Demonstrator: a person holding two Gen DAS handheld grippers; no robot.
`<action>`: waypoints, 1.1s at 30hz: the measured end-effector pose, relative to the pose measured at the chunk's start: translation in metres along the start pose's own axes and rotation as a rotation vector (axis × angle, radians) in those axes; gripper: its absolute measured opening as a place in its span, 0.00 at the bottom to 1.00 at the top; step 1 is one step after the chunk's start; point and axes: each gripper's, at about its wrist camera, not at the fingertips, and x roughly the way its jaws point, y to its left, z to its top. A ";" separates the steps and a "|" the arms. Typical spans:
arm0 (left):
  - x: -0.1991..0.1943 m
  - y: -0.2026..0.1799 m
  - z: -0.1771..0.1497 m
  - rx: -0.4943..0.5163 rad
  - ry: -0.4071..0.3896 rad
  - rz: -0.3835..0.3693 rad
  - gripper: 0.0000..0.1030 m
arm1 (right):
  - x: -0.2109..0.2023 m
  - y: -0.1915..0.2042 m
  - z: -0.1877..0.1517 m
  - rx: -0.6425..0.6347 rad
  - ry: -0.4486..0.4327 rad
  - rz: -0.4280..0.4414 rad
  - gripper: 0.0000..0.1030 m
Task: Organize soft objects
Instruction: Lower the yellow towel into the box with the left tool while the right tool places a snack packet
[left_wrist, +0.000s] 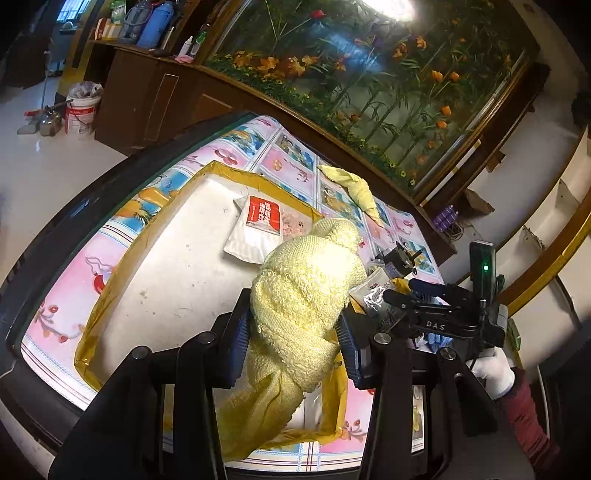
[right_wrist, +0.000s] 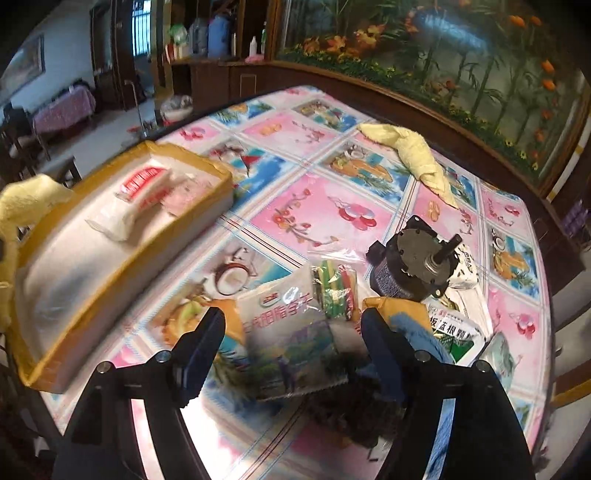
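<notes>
Between the pads of the left gripper (left_wrist: 291, 332), a pale yellow knitted towel (left_wrist: 306, 295) is being squeezed, hanging above the white tray (left_wrist: 155, 266) with tape-wrapped rim. A second yellow cloth (right_wrist: 413, 155) is lying across the patterned tablecloth (right_wrist: 295, 184). The right gripper (right_wrist: 291, 347) is hovering wide apart over plastic packets (right_wrist: 291, 332) beside a small motor (right_wrist: 410, 262).

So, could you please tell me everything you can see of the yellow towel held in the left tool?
The yellow towel is pale, looped terry cloth, twisted into a thick rope-like bundle. The left tool is shut on its middle, a ribbed blue pad pressing each side. Its upper end bulges beyond the pads; its lower end hangs limp toward the camera. It is held over the near edge of the shallow tray, white inside with a tan taped rim. In the right wrist view only a blurred yellow corner shows at the left edge.
</notes>
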 end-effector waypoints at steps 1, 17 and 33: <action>0.001 0.001 0.000 -0.001 0.002 -0.001 0.41 | 0.008 0.001 0.001 -0.011 0.018 -0.004 0.74; 0.006 0.019 0.002 -0.044 0.007 0.023 0.41 | -0.012 0.020 -0.016 0.042 -0.015 0.162 0.05; 0.011 0.024 0.042 0.001 -0.006 0.132 0.41 | -0.086 0.012 0.022 0.133 -0.221 0.292 0.02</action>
